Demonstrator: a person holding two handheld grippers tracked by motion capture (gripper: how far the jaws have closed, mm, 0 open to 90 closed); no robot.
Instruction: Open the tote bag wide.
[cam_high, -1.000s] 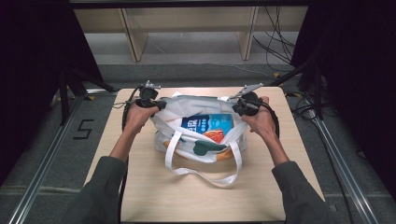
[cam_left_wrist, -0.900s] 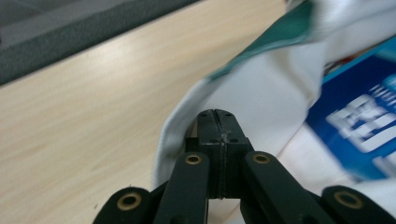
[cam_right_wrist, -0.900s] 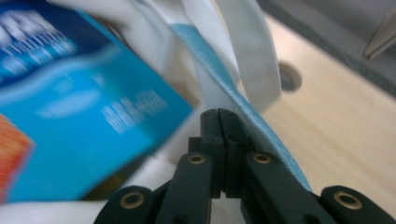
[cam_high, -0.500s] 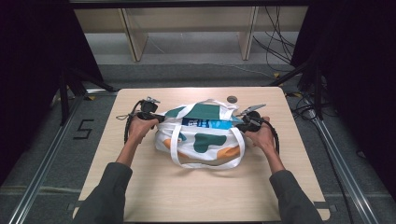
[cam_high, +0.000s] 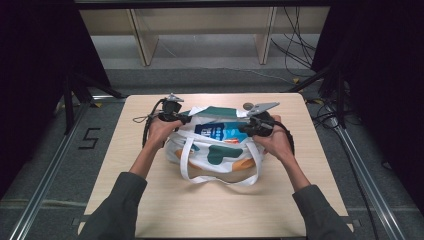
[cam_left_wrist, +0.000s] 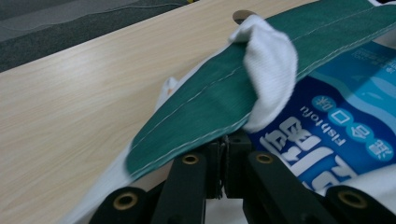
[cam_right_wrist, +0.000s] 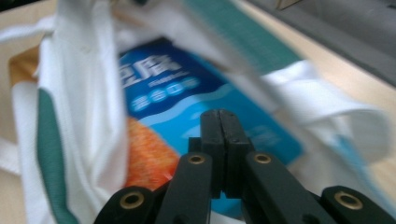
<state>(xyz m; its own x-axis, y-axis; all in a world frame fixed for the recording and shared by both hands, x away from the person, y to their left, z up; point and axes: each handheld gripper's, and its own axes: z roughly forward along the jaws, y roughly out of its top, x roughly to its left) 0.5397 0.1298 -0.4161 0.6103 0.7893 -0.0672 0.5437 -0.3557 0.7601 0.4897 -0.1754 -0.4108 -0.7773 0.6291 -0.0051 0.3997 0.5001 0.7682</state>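
Now I pinch the tote bag (cam_high: 215, 150) rim with both clenched grippers, left gripper (cam_high: 186, 118) and right gripper (cam_high: 243, 128); thin fabric may slip free, dropping the blue packet (cam_high: 217, 132).

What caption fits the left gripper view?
Shut left gripper pinching the green rim of the tote bag, beside a blue packet.

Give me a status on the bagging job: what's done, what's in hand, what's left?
Done: the blue snack packet already sits inside the white tote bag on the table. In hand: the left gripper and right gripper are at opposite ends of the bag's mouth, jaws shut; the left looks clamped on the green-trimmed rim. Left: the mouth gapes with the packet showing, and both handles lie slack, so closing or lifting probably remains.
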